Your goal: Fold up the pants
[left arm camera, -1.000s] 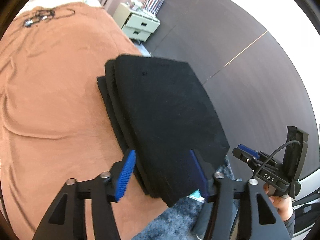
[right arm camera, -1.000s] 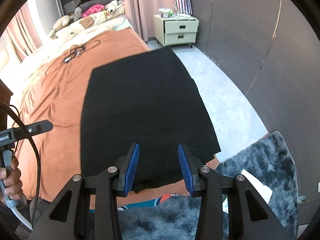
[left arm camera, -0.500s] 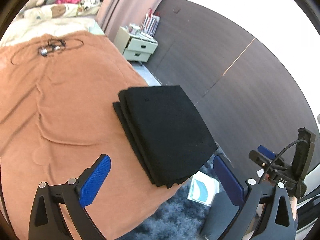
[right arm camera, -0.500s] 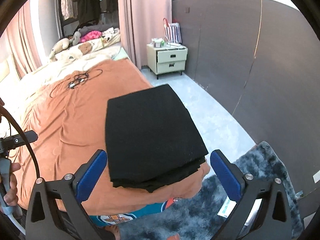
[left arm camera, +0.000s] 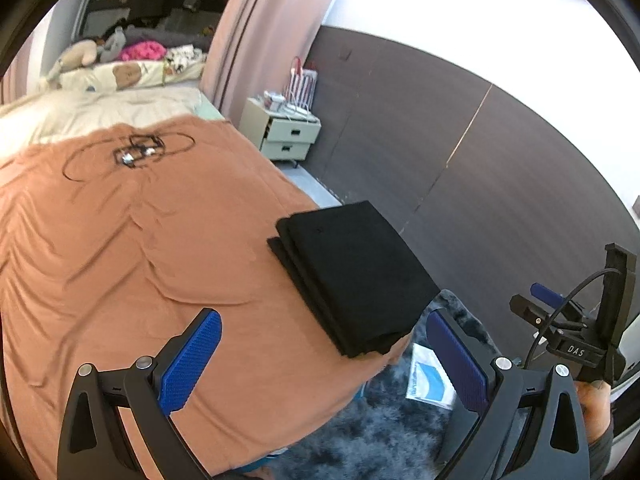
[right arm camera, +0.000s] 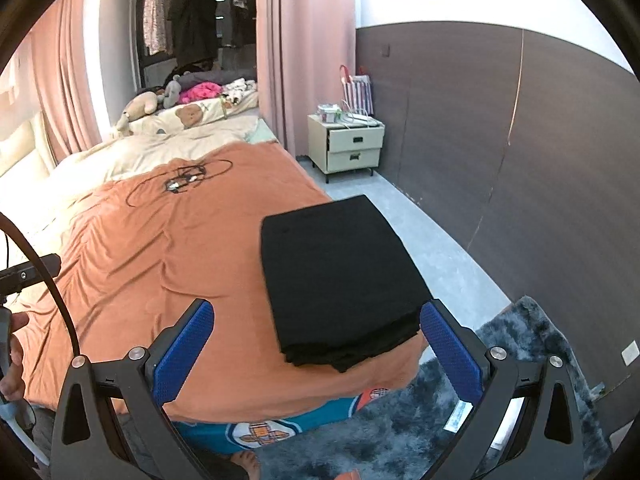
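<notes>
The black pants (left arm camera: 352,276) (right arm camera: 340,276) lie folded into a neat layered rectangle at the near right corner of the bed, on the orange blanket (left arm camera: 120,260) (right arm camera: 168,264). My left gripper (left arm camera: 324,356) hovers above and short of the stack, jaws wide open, nothing between the blue pads. My right gripper (right arm camera: 318,348) is likewise drawn back from the stack and open, empty. The right gripper's body (left arm camera: 576,332) shows at the right edge of the left wrist view, held by a hand.
A tangle of black cable (right arm camera: 180,178) lies further up the blanket. Pillows and stuffed toys (right arm camera: 176,108) sit at the bed's head. A cream nightstand (right arm camera: 352,148) stands by the dark wall. A grey shaggy rug (right arm camera: 400,432) with a paper packet (left arm camera: 430,384) lies below the bed edge.
Both grippers opened wide, letting go of the folded pants, and pulled back and up. The stack stays on the bed corner and now looks smaller in both views.
</notes>
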Available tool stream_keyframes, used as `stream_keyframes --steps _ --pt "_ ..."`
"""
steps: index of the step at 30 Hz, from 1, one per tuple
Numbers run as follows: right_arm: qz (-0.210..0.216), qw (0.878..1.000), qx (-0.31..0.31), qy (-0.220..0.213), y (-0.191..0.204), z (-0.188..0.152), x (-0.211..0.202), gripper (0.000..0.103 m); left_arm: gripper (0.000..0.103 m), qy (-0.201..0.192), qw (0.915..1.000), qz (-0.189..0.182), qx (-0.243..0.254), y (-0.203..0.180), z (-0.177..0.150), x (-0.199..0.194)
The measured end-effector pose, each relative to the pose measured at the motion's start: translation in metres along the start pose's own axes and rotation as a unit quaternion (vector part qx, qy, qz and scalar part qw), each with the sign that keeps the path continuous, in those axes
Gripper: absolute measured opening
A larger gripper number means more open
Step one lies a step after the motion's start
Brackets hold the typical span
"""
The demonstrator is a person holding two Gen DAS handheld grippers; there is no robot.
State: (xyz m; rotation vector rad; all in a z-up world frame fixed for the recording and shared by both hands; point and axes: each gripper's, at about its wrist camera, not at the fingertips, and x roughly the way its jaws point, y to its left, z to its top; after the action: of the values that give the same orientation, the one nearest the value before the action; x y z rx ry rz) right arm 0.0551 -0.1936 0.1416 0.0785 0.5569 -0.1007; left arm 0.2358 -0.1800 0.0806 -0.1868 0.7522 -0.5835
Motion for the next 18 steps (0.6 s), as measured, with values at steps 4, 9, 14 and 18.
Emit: stream_keyframes --steps 4,9,14,18 --pt "0.001 1.0 -0.005 -0.013 0.014 -0.007 -0.016 0.103 0.103 -0.021 0.9997 0.008 0.005 0.013 -0.004 -0.036" --pt "0.008 0.999 -0.017 -0.026 0.032 -0.018 -0.035 0.103 0.103 -0.049 0.9982 0.03 0.014 0.03 -0.012 -0.081" --pt "0.015 0.999 -0.019 -0.036 0.041 -0.032 -0.046 0.103 0.103 -0.077 0.9952 0.059 0.016 0.046 -0.025 -0.121" --pt "0.023 0.998 -0.021 -0.045 0.053 -0.046 -0.055 0.103 0.103 -0.105 0.9907 0.083 0.024 0.054 -0.039 -0.155"
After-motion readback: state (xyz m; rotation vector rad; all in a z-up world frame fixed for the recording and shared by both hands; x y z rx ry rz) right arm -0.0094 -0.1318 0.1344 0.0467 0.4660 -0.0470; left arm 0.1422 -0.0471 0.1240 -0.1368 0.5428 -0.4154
